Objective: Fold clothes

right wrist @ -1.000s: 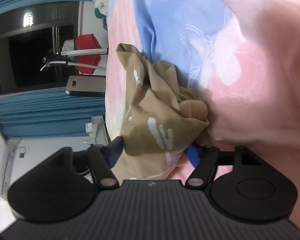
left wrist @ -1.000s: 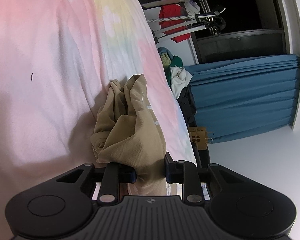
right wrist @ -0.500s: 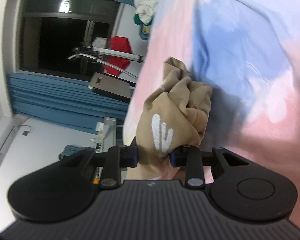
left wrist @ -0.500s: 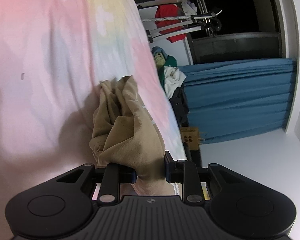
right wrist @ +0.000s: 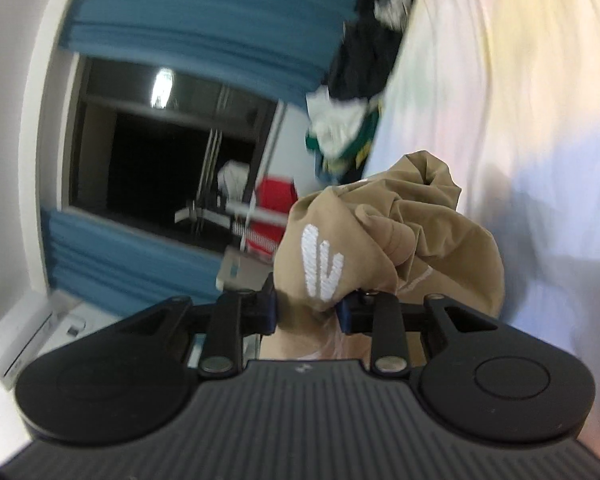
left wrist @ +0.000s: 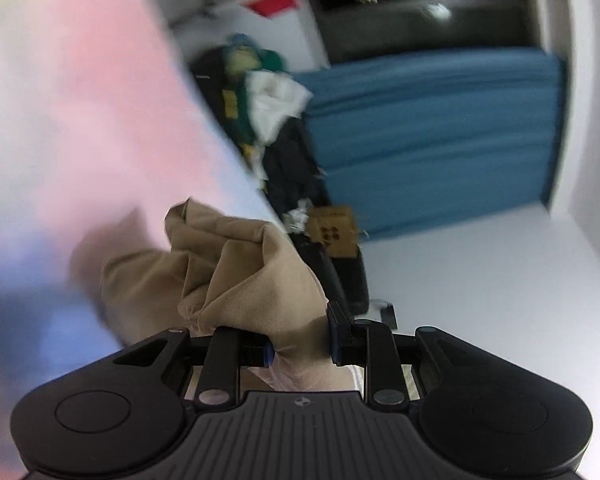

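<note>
left wrist view: the left gripper [left wrist: 300, 344] is clamped on a bunched tan garment [left wrist: 236, 280] beside the pastel sheet [left wrist: 80, 120]. right wrist view: the right gripper [right wrist: 309, 310] pinches it too, by its white print [right wrist: 320, 264].

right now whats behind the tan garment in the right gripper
Behind the tan garment clamped in the right gripper lie the pastel bedsheet and a clothes pile. The sheet directly behind the bunched cloth is hidden.
</note>
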### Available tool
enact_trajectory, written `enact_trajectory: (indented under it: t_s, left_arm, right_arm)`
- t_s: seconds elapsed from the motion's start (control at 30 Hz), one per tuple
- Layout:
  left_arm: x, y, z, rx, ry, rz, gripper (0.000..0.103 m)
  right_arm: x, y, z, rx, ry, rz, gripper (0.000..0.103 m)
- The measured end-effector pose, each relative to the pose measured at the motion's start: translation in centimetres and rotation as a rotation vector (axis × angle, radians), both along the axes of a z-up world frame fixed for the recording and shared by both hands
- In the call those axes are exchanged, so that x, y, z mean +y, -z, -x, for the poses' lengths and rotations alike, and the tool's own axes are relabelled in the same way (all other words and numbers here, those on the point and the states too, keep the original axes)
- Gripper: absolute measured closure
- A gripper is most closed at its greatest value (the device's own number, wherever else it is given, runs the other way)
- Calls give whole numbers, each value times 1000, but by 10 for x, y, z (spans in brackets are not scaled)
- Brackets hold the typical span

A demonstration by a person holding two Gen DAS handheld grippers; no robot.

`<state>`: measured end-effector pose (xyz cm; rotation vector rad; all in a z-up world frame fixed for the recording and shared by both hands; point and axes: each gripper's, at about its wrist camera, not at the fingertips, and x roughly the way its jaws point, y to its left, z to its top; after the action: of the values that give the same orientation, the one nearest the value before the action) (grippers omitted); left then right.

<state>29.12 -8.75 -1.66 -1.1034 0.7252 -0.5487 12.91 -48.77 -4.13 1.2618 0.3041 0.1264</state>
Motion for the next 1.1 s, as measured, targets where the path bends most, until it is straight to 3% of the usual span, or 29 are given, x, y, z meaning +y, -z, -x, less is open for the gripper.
enact_trajectory:
  t_s: [0.1,0.23,0.33,0.47,0.7,0.8,0.9,1.1]
  left_arm:
    - [-56,-6,-42,-58,46,2,77]
    - [-108,15,-75,-91,80,-13,77]
    - [-119,42,-77,-82,106,-51,77]
    - [-113,78,-61,-46,145,-116,77]
    - [-103,142,-32,15,215,-228,76]
    - [-102,155,-26,16,240,-285,73]
    - [-109,146,-36,-5,250,-350,71]
    - [-117,92,-5,-77,324,-551,53]
  right_arm:
    - [-46,-17,-25,-32,57,57,72]
    - [-84,-19,-43,-87,123,198,72]
    - [-101,9,-54,-62,130,224,72]
    - [-105,59,-50,66,113,225,72]
    - [-87,126,-1,175,46,142,72]
    - [-79,149,15,238,21,114,71]
    - [-77,154,18,264,15,99,68]
    - [-66,108,32,384,52,197,57]
